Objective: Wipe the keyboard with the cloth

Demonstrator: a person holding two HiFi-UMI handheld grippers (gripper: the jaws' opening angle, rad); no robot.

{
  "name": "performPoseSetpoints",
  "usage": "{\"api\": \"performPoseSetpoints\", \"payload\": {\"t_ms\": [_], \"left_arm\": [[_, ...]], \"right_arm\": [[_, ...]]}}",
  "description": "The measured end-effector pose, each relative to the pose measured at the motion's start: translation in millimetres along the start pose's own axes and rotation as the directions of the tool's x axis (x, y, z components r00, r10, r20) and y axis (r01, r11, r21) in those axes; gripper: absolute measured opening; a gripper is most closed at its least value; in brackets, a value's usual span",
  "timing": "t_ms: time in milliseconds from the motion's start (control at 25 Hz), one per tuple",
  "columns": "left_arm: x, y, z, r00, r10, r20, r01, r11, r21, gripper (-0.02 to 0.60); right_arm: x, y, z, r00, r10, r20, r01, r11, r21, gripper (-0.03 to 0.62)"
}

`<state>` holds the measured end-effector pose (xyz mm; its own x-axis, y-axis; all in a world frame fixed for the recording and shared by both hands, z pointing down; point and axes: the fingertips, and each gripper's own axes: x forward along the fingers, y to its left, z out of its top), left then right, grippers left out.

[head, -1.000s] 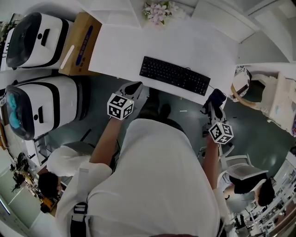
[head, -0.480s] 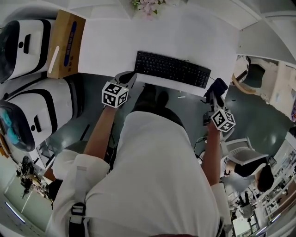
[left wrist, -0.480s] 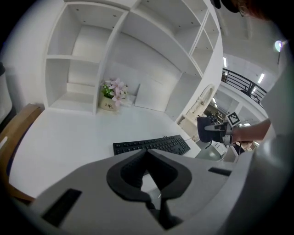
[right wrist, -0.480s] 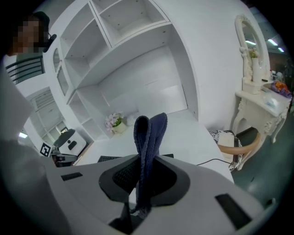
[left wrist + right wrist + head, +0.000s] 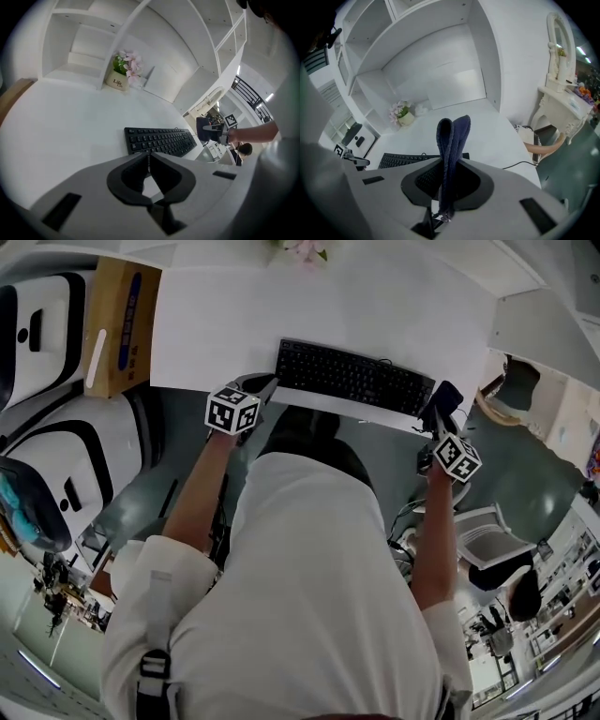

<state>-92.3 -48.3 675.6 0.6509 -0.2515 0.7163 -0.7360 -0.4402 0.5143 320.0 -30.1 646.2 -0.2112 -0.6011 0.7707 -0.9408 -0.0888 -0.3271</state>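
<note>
1. Head view: since 1 second ago, both grippers have been brought in to the front edge of the desk [image 5: 225, 324]. The left gripper [image 5: 261, 384] is now set just off the left end of the keyboard [image 5: 356, 378], and the right gripper [image 5: 439, 416] just off its right end.
2. The cloth [image 5: 444, 399], dark blue, is carried in the right gripper beside the keyboard's right end. No contact with the keys can be made out, so the approach is judged nearly done and the wipe not yet begun.
3. Right gripper view: the jaws are seen clenched on the cloth, which is folded double and stands up past the tips. That fold cannot be read from the head view. The keyboard is seen low on the left, past the jaws.
4. Left gripper view: the jaws are seen pressed together with nothing between them, a state that cannot be read in the head view.
5. From that same view the keyboard is shown whole, with the right gripper and cloth beyond its far end and seemingly clear of the keys.
</note>
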Motion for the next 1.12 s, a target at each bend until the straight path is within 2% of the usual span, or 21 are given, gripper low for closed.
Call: {"api": "performPoseSetpoints", "payload": {"t_ms": [240,440,640,800,1120], "left_arm": [[4.2,18.2,3.8,1.000,-0.014,-0.018,0.013,0.999,-0.040,0.012],[10.5,31.0,0.4,0.996,-0.049,-0.071,0.045,0.997,-0.063,0.074],[18.8,32.9,-1.4,0.990,-0.098,-0.099,0.088,0.991,-0.098,0.114],[23.2,29.4,-3.5,0.986,-0.129,-0.107,0.115,0.986,-0.123,0.147],[30.3,25.0,-1.8,0.986,-0.137,-0.092,0.124,0.983,-0.138,0.156]], "right_arm": [[29.2,-14.8,2.7,0.991,-0.101,-0.088,0.095,0.993,-0.075,0.064],[47.7,-30.5,5.4,0.970,-0.188,-0.155,0.172,0.979,-0.113,0.064],[62.7,-41.4,-2.0,0.944,-0.258,-0.205,0.247,0.966,-0.077,0.064],[68.5,-36.3,-3.1,0.943,-0.260,-0.207,0.263,0.965,-0.013,0.064],[75.1,-25.7,-5.2,0.948,-0.245,-0.206,0.257,0.966,0.034,0.063]]}}
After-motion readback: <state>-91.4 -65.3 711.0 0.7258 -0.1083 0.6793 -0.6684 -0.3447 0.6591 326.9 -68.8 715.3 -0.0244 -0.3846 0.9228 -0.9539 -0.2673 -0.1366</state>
